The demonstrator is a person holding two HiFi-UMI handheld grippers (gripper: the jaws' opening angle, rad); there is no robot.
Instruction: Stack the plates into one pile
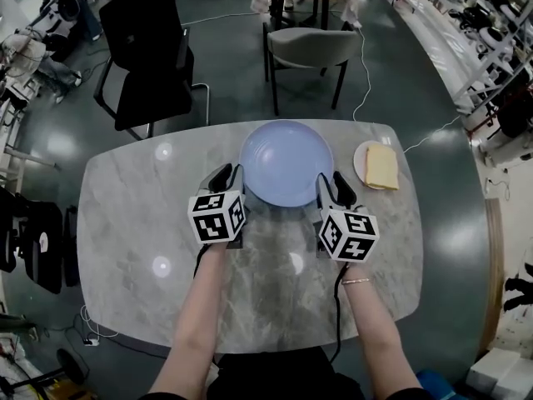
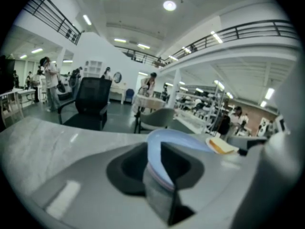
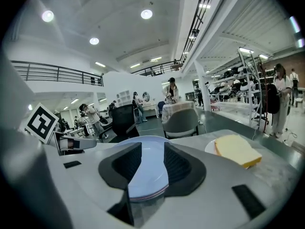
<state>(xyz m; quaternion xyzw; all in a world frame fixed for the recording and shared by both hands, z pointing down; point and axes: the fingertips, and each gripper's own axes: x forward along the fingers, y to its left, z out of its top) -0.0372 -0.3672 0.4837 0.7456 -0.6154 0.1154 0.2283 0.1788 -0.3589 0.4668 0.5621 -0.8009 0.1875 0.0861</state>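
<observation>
Item 1: plate pile (image 1: 286,163), blue on top, layered rims visible at the near edge. It sits on the marble bench (image 1: 133,223), at the middle of the far edge.

Item 2: left gripper (image 1: 231,176), clenched on the pile's left rim, which fills the gap between its jaws.

Item 3: right gripper (image 1: 333,183), clenched on the pile's right rim in the same way.

Item 4: small white plate (image 1: 363,163) carrying a yellow slab (image 1: 382,167), near the far right corner, apart from the pile.

Item 5: black chair (image 1: 150,48) and grey chair (image 1: 308,48), on the floor beyond the far edge.
</observation>
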